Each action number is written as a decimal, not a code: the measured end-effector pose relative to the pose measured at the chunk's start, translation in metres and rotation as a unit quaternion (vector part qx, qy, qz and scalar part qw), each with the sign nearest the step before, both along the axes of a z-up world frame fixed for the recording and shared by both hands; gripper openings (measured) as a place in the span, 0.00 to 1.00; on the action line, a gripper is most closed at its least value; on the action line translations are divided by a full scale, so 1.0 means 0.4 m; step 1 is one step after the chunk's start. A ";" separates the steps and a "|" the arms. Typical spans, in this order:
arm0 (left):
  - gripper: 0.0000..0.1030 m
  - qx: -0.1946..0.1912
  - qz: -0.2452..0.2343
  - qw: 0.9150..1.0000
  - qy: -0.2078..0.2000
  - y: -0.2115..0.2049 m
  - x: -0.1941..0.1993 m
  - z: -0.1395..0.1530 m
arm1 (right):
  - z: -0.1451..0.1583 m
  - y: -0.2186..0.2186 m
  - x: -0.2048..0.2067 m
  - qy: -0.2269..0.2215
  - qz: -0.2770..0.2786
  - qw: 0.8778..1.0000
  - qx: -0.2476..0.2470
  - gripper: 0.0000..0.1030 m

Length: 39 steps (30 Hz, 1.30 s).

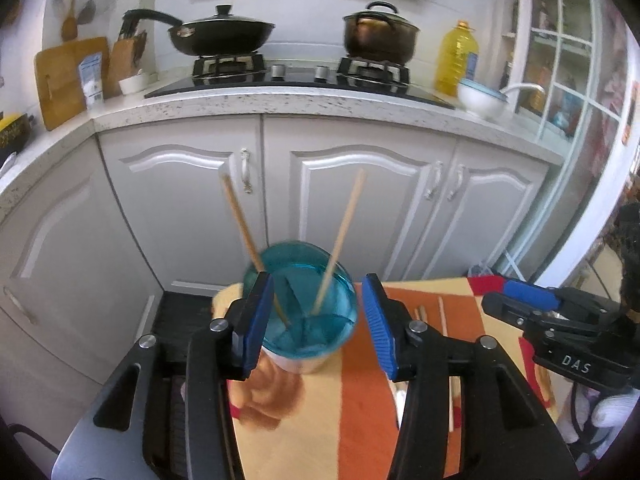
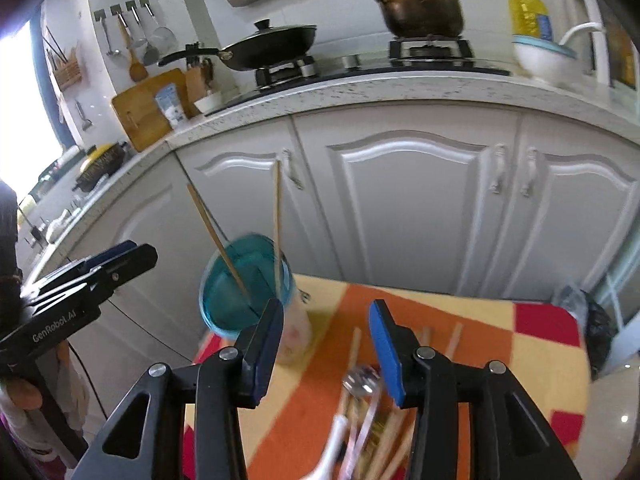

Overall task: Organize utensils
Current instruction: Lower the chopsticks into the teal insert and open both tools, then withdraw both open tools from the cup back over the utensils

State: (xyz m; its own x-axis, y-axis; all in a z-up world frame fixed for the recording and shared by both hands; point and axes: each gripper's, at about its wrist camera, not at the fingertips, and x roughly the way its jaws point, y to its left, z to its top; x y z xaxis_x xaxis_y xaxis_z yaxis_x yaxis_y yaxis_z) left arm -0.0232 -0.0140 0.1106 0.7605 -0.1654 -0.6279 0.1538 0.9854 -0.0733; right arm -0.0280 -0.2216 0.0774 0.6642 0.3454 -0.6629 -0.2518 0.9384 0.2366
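Observation:
A blue-rimmed utensil cup stands at the far left edge of the orange, yellow and red tablecloth. Two wooden chopsticks lean in it. My left gripper is open, its jaws on either side of the cup, not closed on it. My right gripper is open and empty above a blurred pile of loose utensils: chopsticks, a metal spoon and a white spoon. The cup sits just left of the right gripper. The right gripper also shows in the left wrist view.
White kitchen cabinets stand behind the small table. On the counter are a gas stove with a black pan and a dark pot, an oil bottle, a white bowl and a cutting board.

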 end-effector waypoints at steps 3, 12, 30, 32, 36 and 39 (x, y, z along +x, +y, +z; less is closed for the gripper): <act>0.44 0.005 -0.013 1.000 0.004 -0.047 -0.031 -0.026 | -0.011 -0.038 -0.056 0.005 -0.014 1.000 0.002 0.42; 0.44 0.018 -0.038 0.999 0.016 -0.128 -0.088 -0.070 | -0.034 -0.100 -0.176 0.008 -0.043 0.999 -0.005 0.42; 0.44 0.028 -0.038 0.999 0.011 -0.156 -0.109 -0.079 | -0.038 -0.119 -0.211 0.017 -0.070 0.997 -0.005 0.43; 0.44 0.029 -0.039 0.999 0.011 -0.158 -0.110 -0.079 | -0.038 -0.119 -0.212 0.018 -0.070 0.997 -0.005 0.43; 0.44 0.029 -0.040 0.999 0.012 -0.159 -0.109 -0.080 | -0.039 -0.120 -0.213 0.017 -0.073 0.997 -0.005 0.43; 0.44 0.028 -0.041 0.999 0.014 -0.160 -0.109 -0.082 | -0.043 -0.124 -0.210 0.022 -0.074 0.997 0.002 0.44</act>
